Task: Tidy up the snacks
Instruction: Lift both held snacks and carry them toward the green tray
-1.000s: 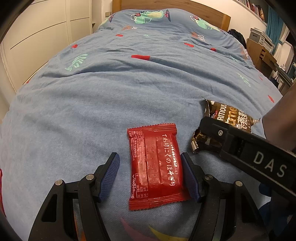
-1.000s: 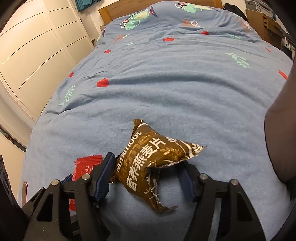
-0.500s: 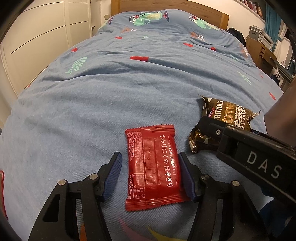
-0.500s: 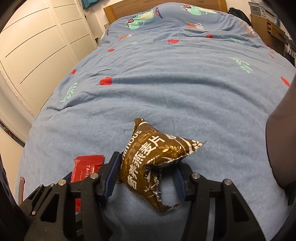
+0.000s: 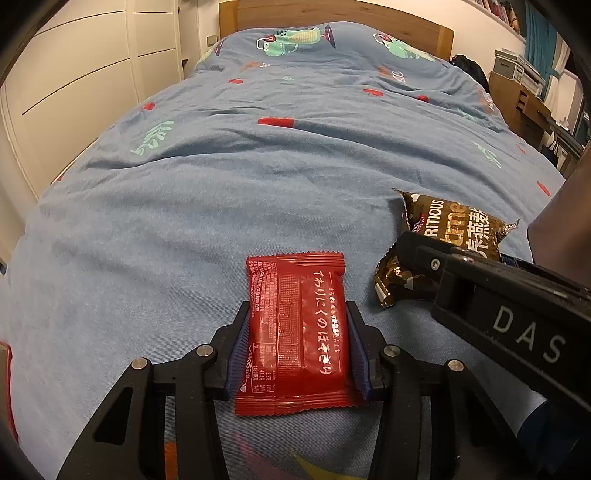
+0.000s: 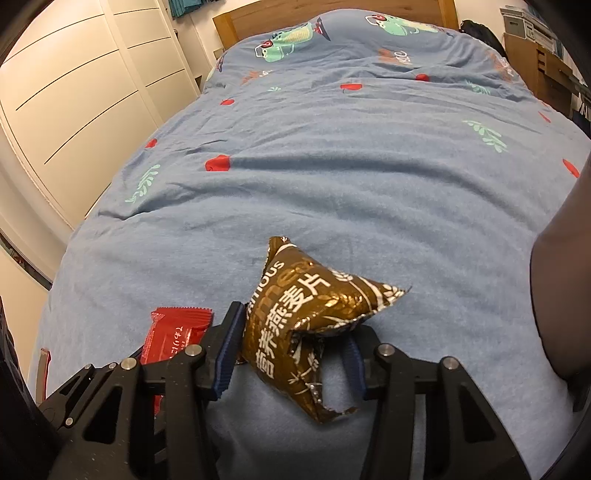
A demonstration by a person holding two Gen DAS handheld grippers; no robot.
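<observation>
A flat red snack packet (image 5: 295, 332) lies on the blue duvet (image 5: 258, 184). My left gripper (image 5: 297, 310) straddles its near half. Its jaws are closing, and both blue pads press the packet's long sides. To the right sits a puffy brown oat-snack packet (image 5: 454, 225), partly hidden behind the right gripper's black finger (image 5: 424, 258). In the right wrist view my right gripper (image 6: 293, 328) has its jaws closing on that brown packet (image 6: 306, 314), which is creased between the pads. The red packet (image 6: 173, 332) shows just left of it.
The bed runs away to a wooden headboard (image 5: 332, 14). White wardrobe doors (image 5: 74, 92) stand along the left side. A desk with shelves (image 5: 528, 110) is at the right. A person's dark arm (image 6: 561, 295) fills the right edge. A red-edged item (image 6: 42, 369) lies at the left edge.
Both grippers' jaws have narrowed from wide apart until the pads meet their packets. The brown packet is squeezed more. Neither hand has shifted.
</observation>
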